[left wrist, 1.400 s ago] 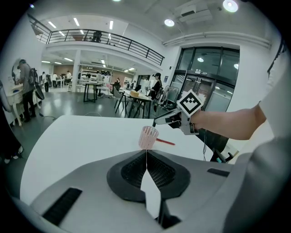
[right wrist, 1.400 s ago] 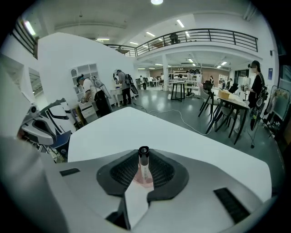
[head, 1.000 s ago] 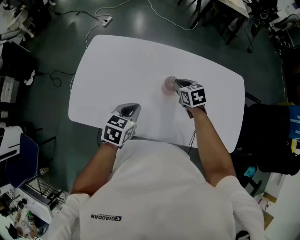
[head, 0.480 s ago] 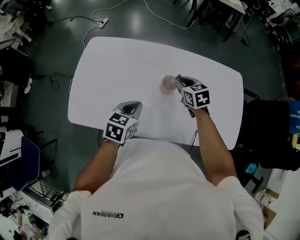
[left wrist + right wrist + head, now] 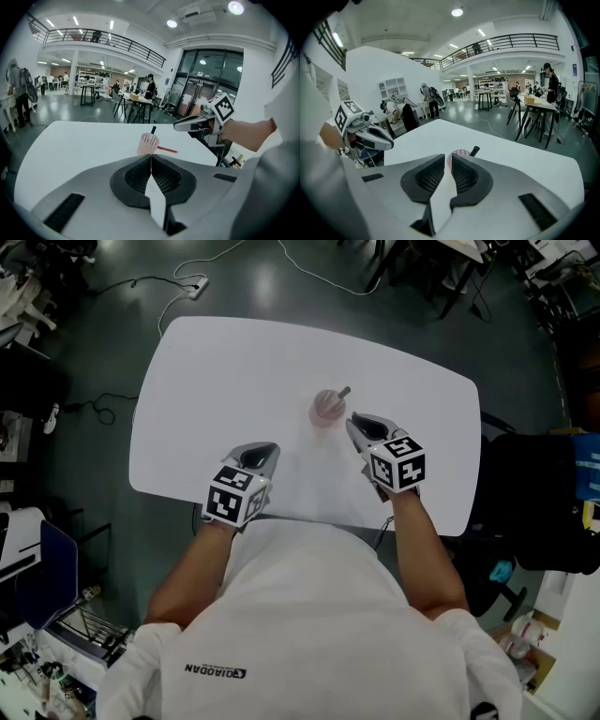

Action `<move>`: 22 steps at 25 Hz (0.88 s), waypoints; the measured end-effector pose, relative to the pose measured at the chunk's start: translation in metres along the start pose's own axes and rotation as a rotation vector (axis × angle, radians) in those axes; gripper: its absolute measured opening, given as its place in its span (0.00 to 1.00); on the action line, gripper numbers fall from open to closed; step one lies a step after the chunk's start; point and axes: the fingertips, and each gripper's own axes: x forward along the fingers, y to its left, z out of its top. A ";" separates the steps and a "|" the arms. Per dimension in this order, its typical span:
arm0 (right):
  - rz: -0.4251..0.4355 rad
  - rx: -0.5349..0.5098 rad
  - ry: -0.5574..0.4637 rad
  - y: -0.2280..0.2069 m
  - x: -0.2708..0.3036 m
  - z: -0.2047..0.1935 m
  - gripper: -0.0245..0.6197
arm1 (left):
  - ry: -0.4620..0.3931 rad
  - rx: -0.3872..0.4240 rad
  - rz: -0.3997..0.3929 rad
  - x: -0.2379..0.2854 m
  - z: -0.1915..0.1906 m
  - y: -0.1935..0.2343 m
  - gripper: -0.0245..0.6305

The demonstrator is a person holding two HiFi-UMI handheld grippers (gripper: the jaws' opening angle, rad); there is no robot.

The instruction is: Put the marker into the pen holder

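A pink mesh pen holder [image 5: 325, 407] stands upright near the middle of the white table [image 5: 216, 371]. The dark marker [image 5: 344, 391] stands in it, its end leaning out over the rim toward the far right. My right gripper [image 5: 354, 423] hovers just short of the holder, its jaws slightly parted and empty. In the right gripper view the holder [image 5: 460, 154] and marker [image 5: 474, 151] show just past the jaws. My left gripper [image 5: 267, 455] is shut and empty near the table's front edge. The left gripper view shows the holder [image 5: 148, 143], the marker [image 5: 153, 130] and the right gripper [image 5: 177, 126].
A thin red stick [image 5: 167, 150] lies on the table beside the holder's base. Cables [image 5: 178, 289] run across the dark floor beyond the table. Desks, chairs and people stand farther off in the hall.
My right gripper has drawn back from the holder toward the person. The marker's end now shows above the holder's rim. The left gripper has barely moved.
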 end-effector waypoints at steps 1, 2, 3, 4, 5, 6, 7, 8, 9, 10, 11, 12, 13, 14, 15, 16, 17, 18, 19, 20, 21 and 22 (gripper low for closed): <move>0.004 0.004 0.006 0.003 -0.003 -0.007 0.14 | 0.004 0.002 -0.004 0.001 -0.001 -0.001 0.08; 0.007 0.006 0.013 0.006 -0.005 -0.014 0.13 | 0.007 0.004 -0.007 0.003 -0.002 -0.002 0.08; 0.010 0.009 0.022 0.008 -0.006 -0.022 0.13 | 0.011 0.006 -0.009 0.004 -0.003 -0.003 0.08; 0.013 0.016 0.033 0.008 -0.007 -0.030 0.13 | 0.014 0.008 -0.010 0.006 -0.003 -0.003 0.08; 0.015 0.025 0.046 0.008 -0.008 -0.039 0.13 | 0.019 0.010 -0.011 0.008 -0.003 -0.004 0.08; 0.014 0.034 0.060 0.005 -0.009 -0.048 0.12 | 0.024 0.012 -0.011 0.010 -0.004 -0.004 0.08; 0.009 0.043 0.075 0.002 -0.009 -0.056 0.11 | 0.030 0.014 -0.010 0.013 -0.005 -0.004 0.08; 0.000 0.050 0.090 -0.003 -0.009 -0.065 0.10 | 0.037 0.016 -0.009 0.015 -0.006 -0.003 0.08; -0.011 0.057 0.105 -0.008 -0.010 -0.074 0.09 | 0.043 0.017 -0.009 0.018 -0.007 -0.003 0.08; -0.022 0.063 0.120 -0.013 -0.010 -0.083 0.08 | 0.047 0.018 -0.009 0.020 -0.008 -0.003 0.08; -0.033 0.067 0.135 -0.018 -0.011 -0.091 0.07 | 0.052 0.019 -0.010 0.022 -0.008 -0.004 0.08; -0.043 0.071 0.152 -0.021 -0.012 -0.100 0.07 | 0.056 0.021 -0.012 0.024 -0.008 -0.004 0.08; -0.050 0.073 0.169 -0.024 -0.013 -0.109 0.07 | 0.060 0.023 -0.012 0.025 -0.009 -0.005 0.08; -0.055 0.074 0.188 -0.026 -0.013 -0.117 0.07 | 0.063 0.025 -0.013 0.026 -0.009 -0.005 0.08; -0.059 0.075 0.206 -0.028 -0.013 -0.126 0.07 | 0.067 0.028 -0.012 0.027 -0.009 -0.005 0.08; -0.062 0.077 0.222 -0.029 -0.014 -0.135 0.07 | 0.071 0.030 -0.011 0.028 -0.010 -0.004 0.08; -0.065 0.081 0.236 -0.031 -0.014 -0.143 0.07 | 0.076 0.031 -0.010 0.029 -0.012 -0.005 0.08; -0.068 0.088 0.248 -0.033 -0.015 -0.150 0.07 | 0.082 0.031 -0.008 0.030 -0.013 -0.005 0.08; -0.072 0.096 0.255 -0.035 -0.016 -0.157 0.07 | 0.090 0.031 -0.007 0.032 -0.015 -0.006 0.08; -0.076 0.105 0.260 -0.038 -0.017 -0.161 0.07 | 0.100 0.031 -0.007 0.034 -0.018 -0.006 0.08; -0.080 0.113 0.261 -0.041 -0.017 -0.165 0.07 | 0.111 0.031 -0.007 0.037 -0.021 -0.007 0.08; -0.085 0.120 0.262 -0.045 -0.017 -0.167 0.07 | 0.122 0.032 -0.007 0.040 -0.024 -0.007 0.08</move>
